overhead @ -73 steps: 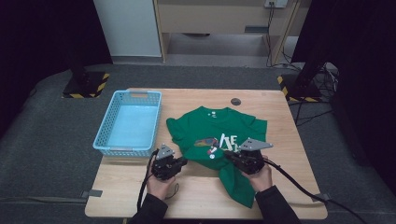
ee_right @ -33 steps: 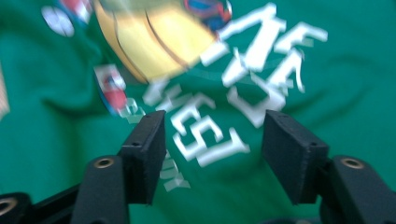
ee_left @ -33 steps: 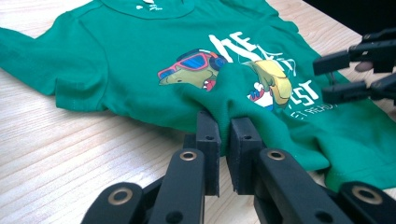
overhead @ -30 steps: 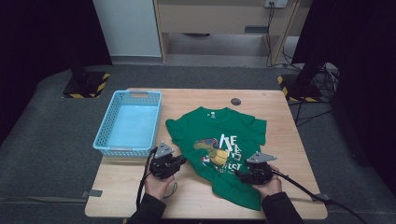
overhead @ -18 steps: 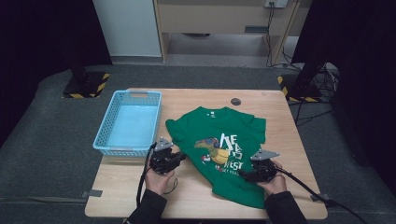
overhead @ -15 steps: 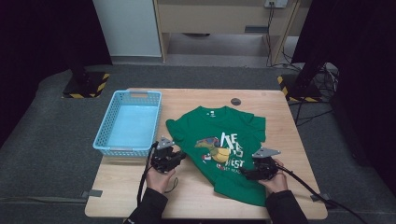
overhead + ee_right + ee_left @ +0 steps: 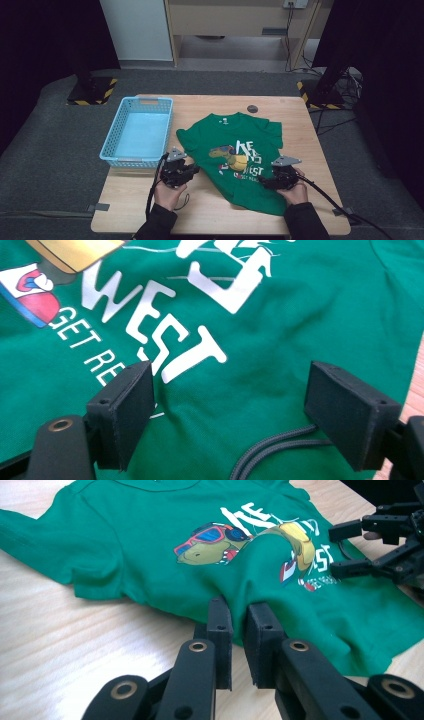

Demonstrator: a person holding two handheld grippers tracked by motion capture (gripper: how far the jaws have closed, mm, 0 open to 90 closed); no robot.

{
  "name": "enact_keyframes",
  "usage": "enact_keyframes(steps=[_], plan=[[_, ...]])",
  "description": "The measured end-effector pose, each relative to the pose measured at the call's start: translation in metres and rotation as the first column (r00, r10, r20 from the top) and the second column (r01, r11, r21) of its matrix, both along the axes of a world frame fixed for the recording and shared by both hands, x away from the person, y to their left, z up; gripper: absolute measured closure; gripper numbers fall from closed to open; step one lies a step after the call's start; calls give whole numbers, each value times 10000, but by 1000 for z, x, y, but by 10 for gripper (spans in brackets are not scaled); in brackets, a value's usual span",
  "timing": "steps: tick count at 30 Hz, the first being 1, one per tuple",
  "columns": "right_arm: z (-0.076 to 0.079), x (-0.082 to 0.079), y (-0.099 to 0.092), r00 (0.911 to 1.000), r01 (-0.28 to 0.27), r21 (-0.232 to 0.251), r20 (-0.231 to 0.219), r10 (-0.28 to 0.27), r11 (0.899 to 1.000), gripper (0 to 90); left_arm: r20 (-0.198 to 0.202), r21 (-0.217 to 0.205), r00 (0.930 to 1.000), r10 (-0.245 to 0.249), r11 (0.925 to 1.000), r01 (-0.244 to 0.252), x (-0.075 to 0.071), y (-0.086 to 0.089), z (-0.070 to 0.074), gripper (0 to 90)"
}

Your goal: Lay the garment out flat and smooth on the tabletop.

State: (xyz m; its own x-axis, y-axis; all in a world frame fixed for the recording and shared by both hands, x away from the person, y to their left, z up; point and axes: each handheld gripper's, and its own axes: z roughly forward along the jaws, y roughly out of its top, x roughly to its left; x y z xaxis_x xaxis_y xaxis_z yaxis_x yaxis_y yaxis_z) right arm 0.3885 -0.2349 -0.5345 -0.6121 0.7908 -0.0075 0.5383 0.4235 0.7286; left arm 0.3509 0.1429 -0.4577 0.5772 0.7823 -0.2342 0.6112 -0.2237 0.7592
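Observation:
A green T-shirt (image 7: 235, 145) with a cartoon print lies face up on the wooden table (image 7: 215, 215), its hem toward the person. My left gripper (image 7: 195, 170) is at the shirt's left side edge. In the left gripper view it (image 7: 239, 612) is shut, with the T-shirt (image 7: 150, 545) puckering into its jaw tips. My right gripper (image 7: 261, 182) rests low over the lower right of the shirt. Its jaws have just been opening and stand wide apart (image 7: 230, 375) over the flat printed T-shirt (image 7: 310, 300), gripping nothing. It appears across the shirt as the right gripper (image 7: 345, 547).
A light blue plastic basket (image 7: 150, 101) stands at the table's left, with nothing in it. A small dark round object (image 7: 252, 108) lies near the far edge. A black cable (image 7: 270, 447) runs across the cloth between the right jaws. Dark floor surrounds the table.
My right gripper has slid from the shirt's middle toward the right and the near edge, and its jaws have parted. The lower shirt now lies flatter. The left gripper stayed put.

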Motion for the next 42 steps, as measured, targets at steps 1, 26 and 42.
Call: enact_keyframes(steps=[1,26,42], plan=[[0,0,0,10000,2,15,-29,-2,10000,197,-23,-14,10000,44,10000,-44,0,2,0,816],[-2,-2,-1,9999,103,200,45,-104,9997,195,587,661,9960,669,9953,-707,12,-4,-15,406],[-2,-3,-1,9999,112,219,62,-114,9997,201,-403,1060,9957,830,9913,-784,11,-15,-55,540]])
